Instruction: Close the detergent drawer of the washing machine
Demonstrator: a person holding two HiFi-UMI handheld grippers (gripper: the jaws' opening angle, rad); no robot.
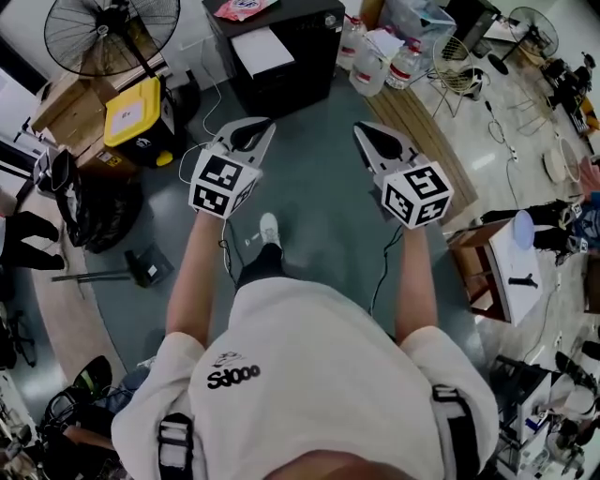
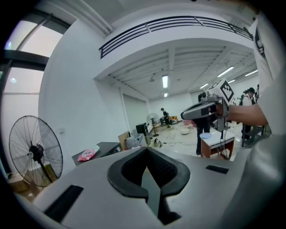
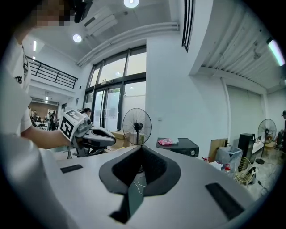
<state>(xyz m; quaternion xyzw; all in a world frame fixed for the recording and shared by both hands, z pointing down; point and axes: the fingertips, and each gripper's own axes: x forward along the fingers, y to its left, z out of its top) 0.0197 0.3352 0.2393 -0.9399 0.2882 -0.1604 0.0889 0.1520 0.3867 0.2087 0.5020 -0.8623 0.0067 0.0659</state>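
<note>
Carrying the left gripper [image 1: 263,125] and the right gripper [image 1: 362,129] side by side over bare floor [image 1: 319,206], both pinched fully shut, pads meeting at the tips with nothing caught between. Well ahead of both sets of fingertips, out of reach: a black cabinet-shaped machine [image 1: 309,47], most likely the washing machine, with a pink packet [image 1: 246,7] lying on top. Cannot tell for certain which part counts as the detergent drawer; possibly the pale rectangle [image 1: 262,52] on the near side, straight ahead of the left fingertips and a little left of the right ones. Judging by that gap, approach stage only, no contact yet. Plenty to foul on the way in: a dark cable [image 1: 378,281] hanging below and behind the right fingertips, a yellow box [image 1: 131,108] and a standing fan [image 1: 112,28] off to the left of the left fingertips, water bottles [image 1: 373,66] ahead of the right ones. Could snag that cable underfoot and jerk the aim sideways. Could skew the drawer on its runners by pushing off-centre with one narrow closed tip, jamming it half-shut. Could also slip off a smooth front by pressing at a slant, or rock the machine by shoving too hard.
</note>
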